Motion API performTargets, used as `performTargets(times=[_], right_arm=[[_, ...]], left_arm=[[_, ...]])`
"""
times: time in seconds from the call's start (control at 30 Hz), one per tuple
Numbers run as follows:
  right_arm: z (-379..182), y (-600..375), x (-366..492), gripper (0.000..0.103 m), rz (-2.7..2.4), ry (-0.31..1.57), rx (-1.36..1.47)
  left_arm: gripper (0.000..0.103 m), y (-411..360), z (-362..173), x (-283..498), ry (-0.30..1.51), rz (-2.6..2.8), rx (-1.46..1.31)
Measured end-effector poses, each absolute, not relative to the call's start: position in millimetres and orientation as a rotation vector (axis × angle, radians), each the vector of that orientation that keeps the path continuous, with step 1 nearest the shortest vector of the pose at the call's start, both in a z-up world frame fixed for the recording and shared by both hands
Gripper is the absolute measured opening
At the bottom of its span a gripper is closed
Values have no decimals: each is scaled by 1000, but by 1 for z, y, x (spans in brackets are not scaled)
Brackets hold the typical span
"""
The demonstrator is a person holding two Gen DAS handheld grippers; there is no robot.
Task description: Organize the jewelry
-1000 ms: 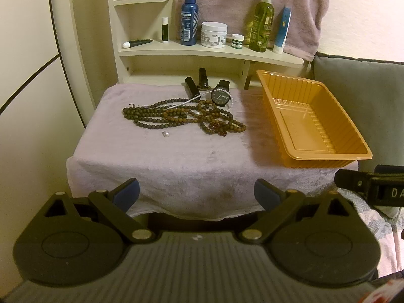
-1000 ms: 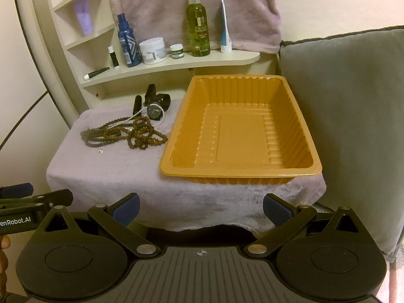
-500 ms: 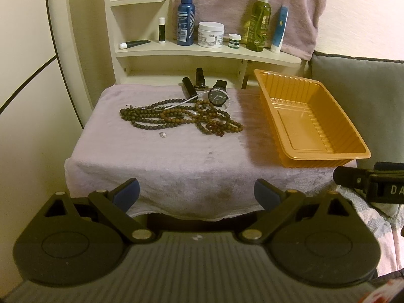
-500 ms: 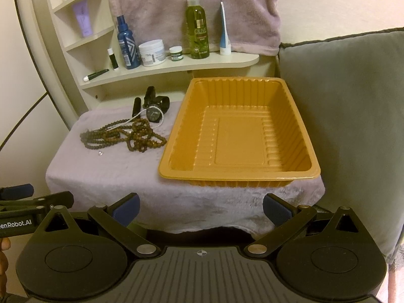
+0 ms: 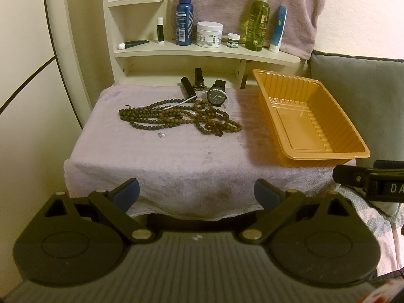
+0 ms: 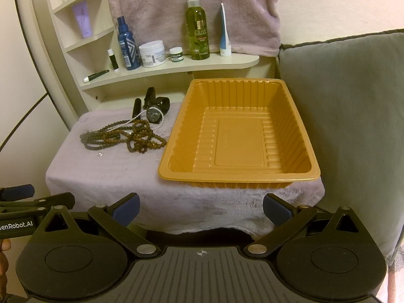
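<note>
Brown bead necklaces (image 5: 176, 118) (image 6: 121, 137) lie tangled on a small table covered by a lilac towel (image 5: 181, 161) (image 6: 101, 171). Behind them rest a black watch (image 5: 216, 96) (image 6: 154, 115), a thin white bead strand (image 5: 176, 103) and a black tube (image 5: 188, 89). A small clear stone (image 5: 161, 134) (image 6: 100, 154) lies in front of the beads. An empty orange tray (image 5: 328, 136) (image 6: 174, 136) stands at the table's right. My left gripper (image 5: 197, 193) and right gripper (image 6: 200, 208) both hang open before the table's front edge, holding nothing.
A cream shelf (image 5: 202, 50) behind the table carries bottles, jars and tubes. A pink towel (image 6: 192, 7) hangs on the wall above it. A grey cushion (image 6: 348, 126) stands right of the tray. A wall with a dark curved line bounds the left.
Both cameras have shifted only slightly, the table sliding a little leftward in view. The grippers stay open and nothing on the table has moved.
</note>
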State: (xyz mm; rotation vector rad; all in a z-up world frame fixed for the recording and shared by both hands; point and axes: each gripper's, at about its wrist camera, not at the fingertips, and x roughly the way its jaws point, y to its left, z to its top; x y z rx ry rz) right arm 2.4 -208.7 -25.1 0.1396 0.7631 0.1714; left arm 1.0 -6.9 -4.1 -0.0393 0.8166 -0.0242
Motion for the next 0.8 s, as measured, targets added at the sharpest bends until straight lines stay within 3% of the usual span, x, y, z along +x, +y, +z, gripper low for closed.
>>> performTargets(times=[0.8], right_arm=[[-26,-208,2,103,172,762,140]], left_arm=[[97,-8,-3,1,818,-24,-40]])
